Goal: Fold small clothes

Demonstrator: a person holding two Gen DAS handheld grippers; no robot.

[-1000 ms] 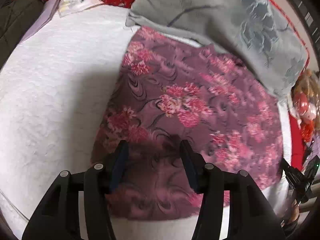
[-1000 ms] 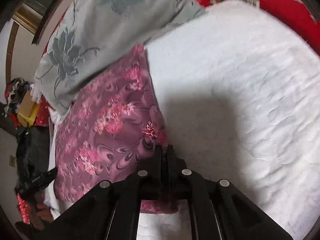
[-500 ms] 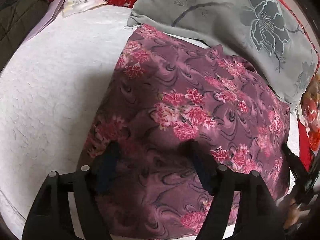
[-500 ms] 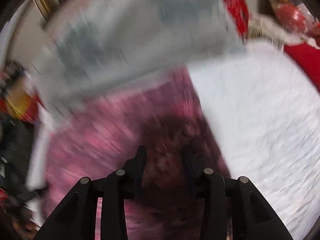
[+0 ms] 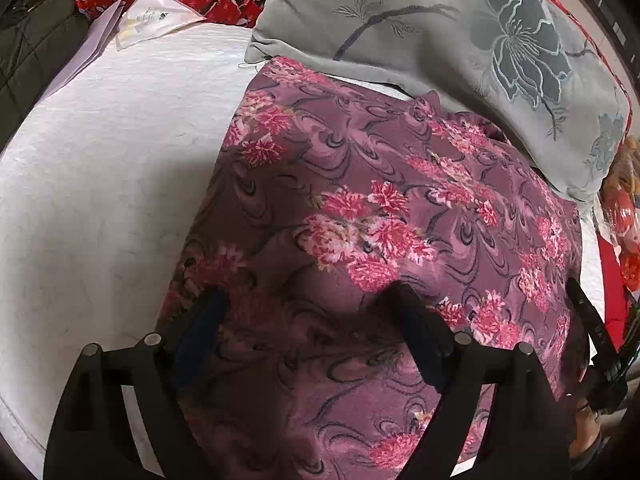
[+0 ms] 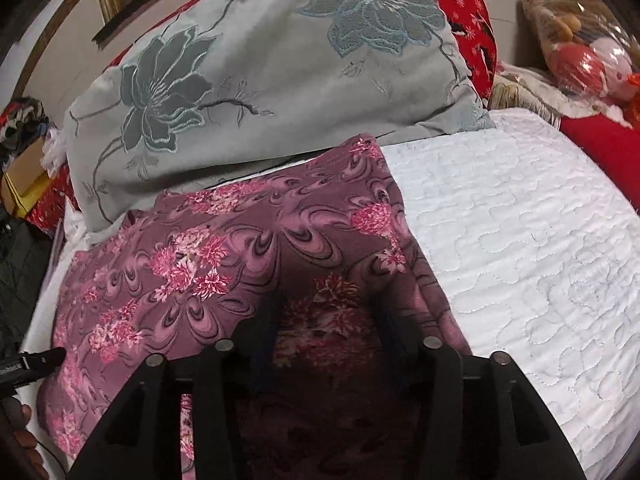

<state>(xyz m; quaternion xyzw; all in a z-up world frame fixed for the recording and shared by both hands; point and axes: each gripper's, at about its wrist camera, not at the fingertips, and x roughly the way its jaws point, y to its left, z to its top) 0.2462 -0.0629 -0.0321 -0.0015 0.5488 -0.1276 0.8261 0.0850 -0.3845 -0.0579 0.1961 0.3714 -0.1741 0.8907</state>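
A white quilted bed cover [image 5: 100, 184] fills the left of the left wrist view, with a white paper packet [image 5: 154, 20] lying at its far edge. To its right, a purple floral garment [image 5: 360, 208] lies spread flat on the bed, its far end touching a grey flowered pillow [image 5: 440, 24]. The left hand-held gripper [image 5: 308, 312] hangs over the near part of the garment with its jaws wide apart and nothing between them. At the far right of that view the other tool shows by the garment's right edge.

In the right wrist view the garment [image 6: 240, 248] lies left of centre below the pillow [image 6: 260, 64]. The right hand-held gripper [image 6: 326, 312] sits over its right-hand part, jaws spread wide, holding nothing. The bare bed cover [image 6: 520, 240] stretches away to the right, with a bagged soft toy [image 6: 580, 52] beyond it.
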